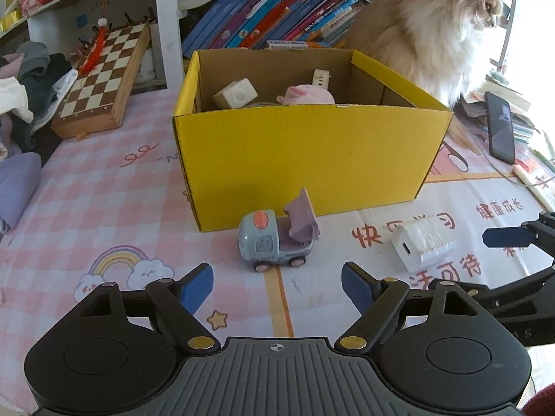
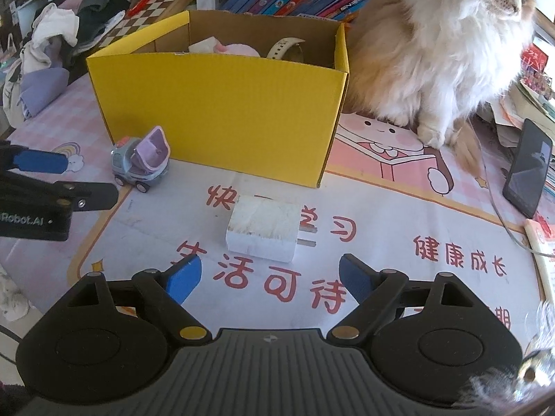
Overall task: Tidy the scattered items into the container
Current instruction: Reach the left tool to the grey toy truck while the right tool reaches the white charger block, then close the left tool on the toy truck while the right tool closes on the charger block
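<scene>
Toy truck: small grey-blue toy with an orange dome on the cab and a raised purple tipper; stands on the mat straight ahead of the left gripper, beyond its fingertips, not between them, close to the near wall of the box.
White charger: blocky white plug lying flat on the mat, prongs pointing to the right in the right wrist view; just ahead of the right gripper, slightly left of its centre line, clear of both pads.
Yellow box: open cardboard container, beyond both loose items; a white cube, a pink plush and a white watch strap lie inside.
Left gripper: released, blue pads spread wide, nothing between them, tilted down toward the truck.
Right gripper: released, pads wide apart and empty, tilted down toward the charger; one of its blue pads shows at the right edge of the left wrist view, near the charger.
Mat: pink checked cloth with a rainbow, clouds and red characters, under everything.
Cat: fluffy cream and ginger, sitting beyond the right gripper, against the right end of the box.
Phone: dark, propped upright, far right of the right gripper.
Chessboard: leaning, far left beyond the left gripper, beside a heap of clothes.
Books: slanted row behind the box.
</scene>
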Tool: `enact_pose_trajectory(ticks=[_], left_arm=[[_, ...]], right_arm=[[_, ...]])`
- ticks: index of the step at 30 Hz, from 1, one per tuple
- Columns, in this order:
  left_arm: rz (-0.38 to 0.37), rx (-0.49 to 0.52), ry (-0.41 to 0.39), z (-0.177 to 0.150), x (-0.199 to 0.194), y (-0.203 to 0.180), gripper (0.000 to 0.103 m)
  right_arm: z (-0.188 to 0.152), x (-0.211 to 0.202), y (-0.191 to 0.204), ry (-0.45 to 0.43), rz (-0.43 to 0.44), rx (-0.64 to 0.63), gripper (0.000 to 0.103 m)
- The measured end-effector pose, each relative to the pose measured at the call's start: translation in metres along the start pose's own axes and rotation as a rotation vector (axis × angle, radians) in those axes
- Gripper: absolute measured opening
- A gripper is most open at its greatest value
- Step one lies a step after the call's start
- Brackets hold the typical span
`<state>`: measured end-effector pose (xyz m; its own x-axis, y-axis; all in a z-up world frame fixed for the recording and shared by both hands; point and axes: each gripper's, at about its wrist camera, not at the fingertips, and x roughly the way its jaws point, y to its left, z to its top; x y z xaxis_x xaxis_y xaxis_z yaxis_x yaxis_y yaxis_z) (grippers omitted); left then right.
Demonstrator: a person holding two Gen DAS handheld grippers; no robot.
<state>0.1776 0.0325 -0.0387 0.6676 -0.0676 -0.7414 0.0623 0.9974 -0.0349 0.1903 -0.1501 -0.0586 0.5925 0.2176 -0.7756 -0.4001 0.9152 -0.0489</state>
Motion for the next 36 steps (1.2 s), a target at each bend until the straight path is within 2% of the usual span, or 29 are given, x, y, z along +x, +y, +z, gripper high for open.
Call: enact_pose_trajectory(ticks=[25, 31, 33, 36], left_arm=[[0.046, 0.041, 0.005, 0.021, 0.043, -0.008, 0.082], [0.059, 0.042, 0.021, 0.021, 0.052, -0.009, 0.082], [0.065, 0.042, 0.025, 0.02, 0.055, -0.009, 0.082], [0.072, 0.043, 0.03, 0.019, 0.058, -0.009, 0.081]], right_arm=[[0.022, 0.038, -0.013, 0.047, 0.077, -0.045, 0.083], [0.024, 0.045, -0.016, 0.058, 0.086, -0.05, 0.081], [0.024, 0.046, -0.017, 0.062, 0.09, -0.054, 0.076], [0.025, 0.048, -0.018, 0.065, 0.099, -0.059, 0.074]])
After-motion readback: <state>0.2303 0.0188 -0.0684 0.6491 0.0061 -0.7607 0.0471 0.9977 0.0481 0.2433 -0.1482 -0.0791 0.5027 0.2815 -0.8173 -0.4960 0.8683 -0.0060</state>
